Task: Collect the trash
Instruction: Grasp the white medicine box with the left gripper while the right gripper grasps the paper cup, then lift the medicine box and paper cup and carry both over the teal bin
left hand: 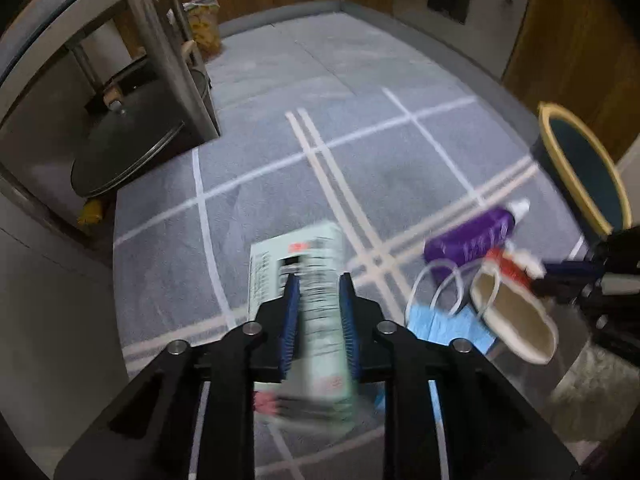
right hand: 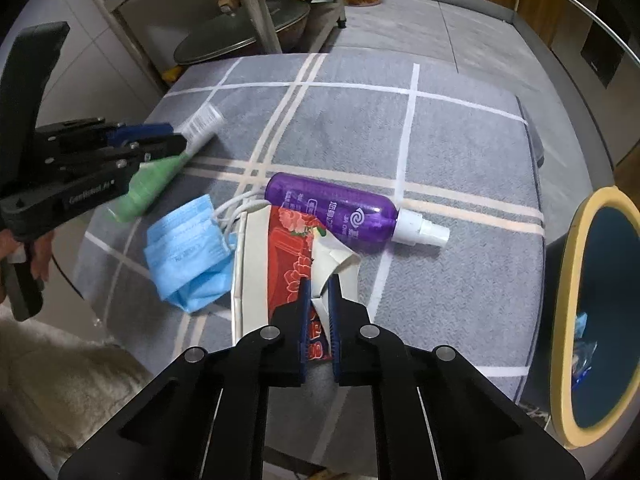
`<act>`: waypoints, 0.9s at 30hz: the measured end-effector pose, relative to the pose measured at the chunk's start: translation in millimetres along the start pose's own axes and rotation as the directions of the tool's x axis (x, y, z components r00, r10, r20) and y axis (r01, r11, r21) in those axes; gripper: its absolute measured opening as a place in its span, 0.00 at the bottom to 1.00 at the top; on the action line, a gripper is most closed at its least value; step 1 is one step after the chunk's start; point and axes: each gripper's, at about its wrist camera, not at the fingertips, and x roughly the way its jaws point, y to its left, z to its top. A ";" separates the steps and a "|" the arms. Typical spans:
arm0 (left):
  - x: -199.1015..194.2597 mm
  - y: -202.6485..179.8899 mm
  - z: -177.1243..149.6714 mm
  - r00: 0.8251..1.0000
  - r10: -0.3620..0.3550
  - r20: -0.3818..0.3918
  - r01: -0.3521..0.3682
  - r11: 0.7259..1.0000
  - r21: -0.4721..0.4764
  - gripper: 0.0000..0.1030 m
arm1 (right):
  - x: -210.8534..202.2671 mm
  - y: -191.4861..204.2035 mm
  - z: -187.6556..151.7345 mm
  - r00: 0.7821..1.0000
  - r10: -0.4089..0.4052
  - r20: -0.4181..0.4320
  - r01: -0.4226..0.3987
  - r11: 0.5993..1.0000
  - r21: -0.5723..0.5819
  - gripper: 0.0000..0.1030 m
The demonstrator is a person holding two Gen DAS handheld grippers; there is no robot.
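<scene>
My left gripper is shut on a pale green tube printed with text, which is blurred in the left wrist view. From the right wrist view the same left gripper holds the tube tilted over the rug. My right gripper is shut on the white flap of a flattened red and white carton. A purple spray bottle lies just beyond the carton and a crumpled blue face mask lies to its left. The carton, bottle and right gripper also show at the right.
A grey rug with pale crossing stripes covers the floor. A dark bin with a yellow rim stands at the right with scraps inside. A metal rack with pan lids stands at the back left. Fluffy white fabric lies lower left.
</scene>
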 end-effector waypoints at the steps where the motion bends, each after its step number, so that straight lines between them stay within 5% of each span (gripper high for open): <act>1: 1.5 0.1 -1.3 1.000 0.003 -0.008 -0.003 1.000 -0.001 0.19 | -3.4 0.0 -1.5 1.000 0.000 0.003 0.000 1.000 -0.004 0.09; 9: 7.4 11.2 -2.3 1.000 0.011 -0.012 -0.011 0.999 -0.040 0.16 | -24.3 -3.5 -2.9 0.999 0.003 0.044 -0.003 1.000 -0.006 0.09; 11: 14.0 16.4 -3.4 1.000 0.011 -0.027 -0.014 0.995 -0.096 0.34 | -27.4 -7.4 -2.7 0.999 0.006 0.052 -0.006 1.000 0.003 0.09; 12: 16.7 17.8 -3.5 0.999 0.018 -0.032 -0.022 0.993 -0.112 0.60 | -28.3 -9.0 -3.0 0.999 0.006 0.054 -0.006 1.000 0.004 0.09; 13: 19.7 18.3 -3.8 0.999 0.022 -0.038 -0.026 0.992 -0.125 0.67 | -27.4 -9.6 -2.4 0.999 0.005 0.054 -0.005 1.000 0.005 0.09; 27: 52.3 8.7 -3.5 0.993 0.093 -0.076 -0.096 0.995 -0.032 0.84 | -27.5 -15.3 -1.2 0.998 0.021 0.060 -0.022 0.999 0.024 0.09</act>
